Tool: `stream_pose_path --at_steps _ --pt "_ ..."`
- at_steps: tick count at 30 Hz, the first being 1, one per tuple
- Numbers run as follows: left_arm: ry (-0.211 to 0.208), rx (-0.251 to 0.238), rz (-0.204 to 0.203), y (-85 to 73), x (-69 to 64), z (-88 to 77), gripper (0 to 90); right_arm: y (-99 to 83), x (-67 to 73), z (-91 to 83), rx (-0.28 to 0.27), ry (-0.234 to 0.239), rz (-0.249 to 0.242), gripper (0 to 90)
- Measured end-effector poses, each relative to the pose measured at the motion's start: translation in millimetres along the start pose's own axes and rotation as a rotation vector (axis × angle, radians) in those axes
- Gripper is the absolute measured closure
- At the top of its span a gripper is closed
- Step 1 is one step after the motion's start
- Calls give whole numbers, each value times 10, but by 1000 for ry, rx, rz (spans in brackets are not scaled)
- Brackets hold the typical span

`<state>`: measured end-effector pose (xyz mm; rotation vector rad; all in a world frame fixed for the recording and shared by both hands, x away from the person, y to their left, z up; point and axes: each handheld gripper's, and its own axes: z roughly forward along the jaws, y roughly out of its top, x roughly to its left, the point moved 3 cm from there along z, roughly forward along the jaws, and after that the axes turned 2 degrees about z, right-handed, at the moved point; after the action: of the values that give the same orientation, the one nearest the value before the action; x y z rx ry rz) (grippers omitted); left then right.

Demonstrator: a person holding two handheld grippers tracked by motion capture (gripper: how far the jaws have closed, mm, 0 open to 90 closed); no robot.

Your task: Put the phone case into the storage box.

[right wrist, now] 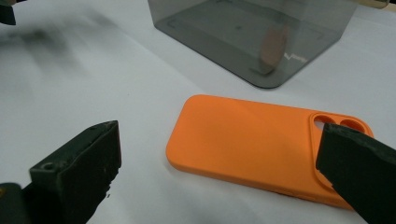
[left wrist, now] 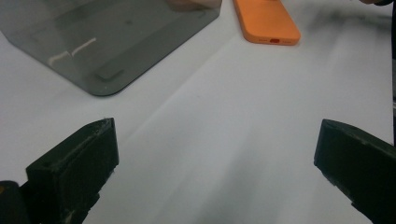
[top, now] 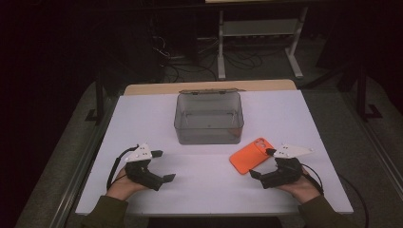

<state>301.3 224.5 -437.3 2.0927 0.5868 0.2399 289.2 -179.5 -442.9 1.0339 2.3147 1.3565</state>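
Note:
An orange phone case (top: 250, 155) lies back side up on the white table (top: 209, 190), right of centre, its camera cut-out facing the far side. My right gripper (top: 264, 163) rests on the table just beside it, open, with the case (right wrist: 252, 140) lying ahead between the spread jaws but untouched. A smoky transparent box (top: 209, 118) stands empty and without a lid at the middle back. My left gripper (top: 162, 166) sits open on the table at the front left, nothing between its jaws; ahead of it I see the box (left wrist: 107, 42) and the case (left wrist: 266, 21).
The white table ends at a wooden strip (top: 209, 87) behind the box. Beyond it are dark floor, cables and a white desk frame (top: 259, 38). A metal rail (top: 81, 166) runs along the table's left side.

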Motion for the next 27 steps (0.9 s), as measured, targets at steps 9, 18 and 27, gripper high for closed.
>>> stream_pose_path --at_steps 9,18,27 --pt "-2 16 5 -5 -2 6 0 51 -6 46 27 10 3 0" --pt "0 19 7 -8 -3 13 0 103 -24 81 46 9 2 0" --pt "1 18 5 -7 0 9 0 158 -36 114 62 3 -4 0"
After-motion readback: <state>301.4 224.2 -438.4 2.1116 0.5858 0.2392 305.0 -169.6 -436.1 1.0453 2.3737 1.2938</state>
